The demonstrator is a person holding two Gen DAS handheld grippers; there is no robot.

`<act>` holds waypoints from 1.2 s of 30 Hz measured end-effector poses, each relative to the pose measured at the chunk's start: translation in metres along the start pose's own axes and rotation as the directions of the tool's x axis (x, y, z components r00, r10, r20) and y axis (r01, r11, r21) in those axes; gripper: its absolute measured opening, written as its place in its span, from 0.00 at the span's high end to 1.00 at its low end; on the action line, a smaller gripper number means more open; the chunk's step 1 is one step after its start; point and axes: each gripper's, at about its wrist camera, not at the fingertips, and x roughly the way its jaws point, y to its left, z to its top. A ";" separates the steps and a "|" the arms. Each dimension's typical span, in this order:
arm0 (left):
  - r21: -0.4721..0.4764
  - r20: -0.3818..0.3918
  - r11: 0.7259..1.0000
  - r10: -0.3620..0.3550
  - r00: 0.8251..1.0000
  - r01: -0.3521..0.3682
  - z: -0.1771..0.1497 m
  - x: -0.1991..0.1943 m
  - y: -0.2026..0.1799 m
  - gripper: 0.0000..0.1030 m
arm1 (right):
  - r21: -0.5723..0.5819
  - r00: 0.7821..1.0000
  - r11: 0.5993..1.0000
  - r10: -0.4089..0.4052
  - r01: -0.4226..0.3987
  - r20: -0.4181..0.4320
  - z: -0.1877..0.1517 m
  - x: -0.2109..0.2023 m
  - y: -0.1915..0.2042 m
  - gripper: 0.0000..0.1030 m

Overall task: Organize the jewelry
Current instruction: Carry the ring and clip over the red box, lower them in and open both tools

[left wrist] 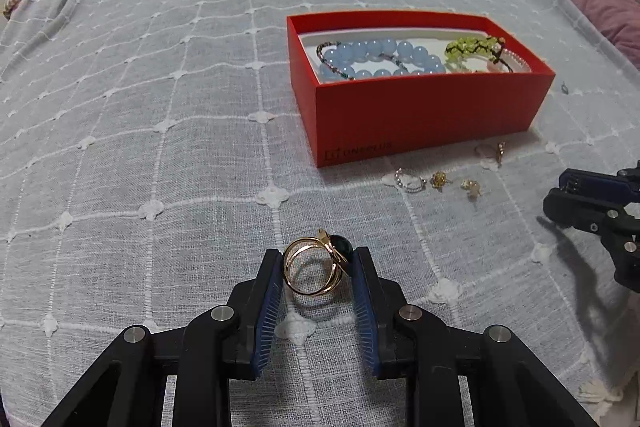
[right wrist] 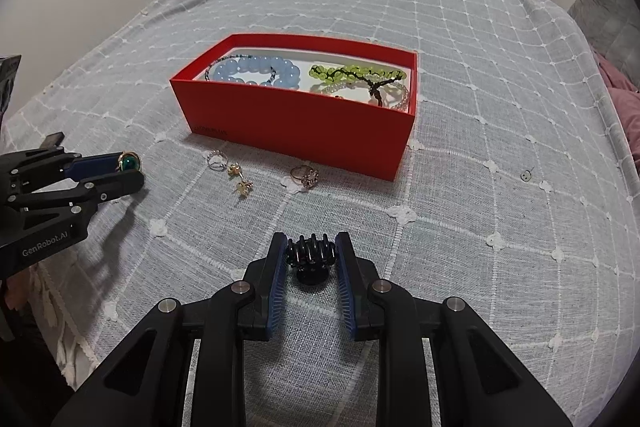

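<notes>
My left gripper (left wrist: pixel 316 255) is shut on a gold ring (left wrist: pixel 314 269) with a dark green stone, pinched between the blue pads just above the bedspread. The right wrist view shows the same ring (right wrist: pixel 129 161) at the tips of the left gripper (right wrist: pixel 134 171). My right gripper (right wrist: pixel 311 239) is shut on a black ridged hair clip (right wrist: pixel 311 255). A red box (left wrist: pixel 420 115) lies ahead with a blue bead bracelet (left wrist: pixel 384 57) and a green bead bracelet (left wrist: pixel 472 47) inside. In front of the box lie a silver ring (right wrist: pixel 218 160), two gold earrings (right wrist: pixel 239 179) and a stone ring (right wrist: pixel 306 175).
Everything rests on a grey checked bedspread (right wrist: pixel 480 107) over a bed. A tiny metal piece (right wrist: pixel 526 175) lies to the right of the box. Pink bedding (left wrist: pixel 608 3) is at the far right, a wall and curtains behind the bed.
</notes>
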 end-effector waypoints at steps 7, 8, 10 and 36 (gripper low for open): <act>-0.004 0.013 1.000 -0.004 1.000 0.004 0.004 -0.005 0.000 0.72 | 0.010 1.000 1.000 0.013 -0.013 0.012 0.006 -0.008 -0.002 0.75; -0.006 0.016 1.000 -0.006 1.000 0.006 0.005 -0.006 0.000 0.72 | 0.011 1.000 1.000 0.015 -0.015 0.016 0.007 -0.009 -0.002 0.75; -0.008 0.022 1.000 -0.008 1.000 0.008 0.007 -0.008 0.000 0.72 | 0.014 1.000 1.000 0.018 -0.018 0.024 0.009 -0.012 -0.003 0.75; -0.016 0.117 0.994 -0.108 0.987 0.111 0.072 -0.005 -0.025 0.72 | 0.073 0.987 0.996 0.031 -0.043 0.160 0.078 -0.021 -0.025 0.75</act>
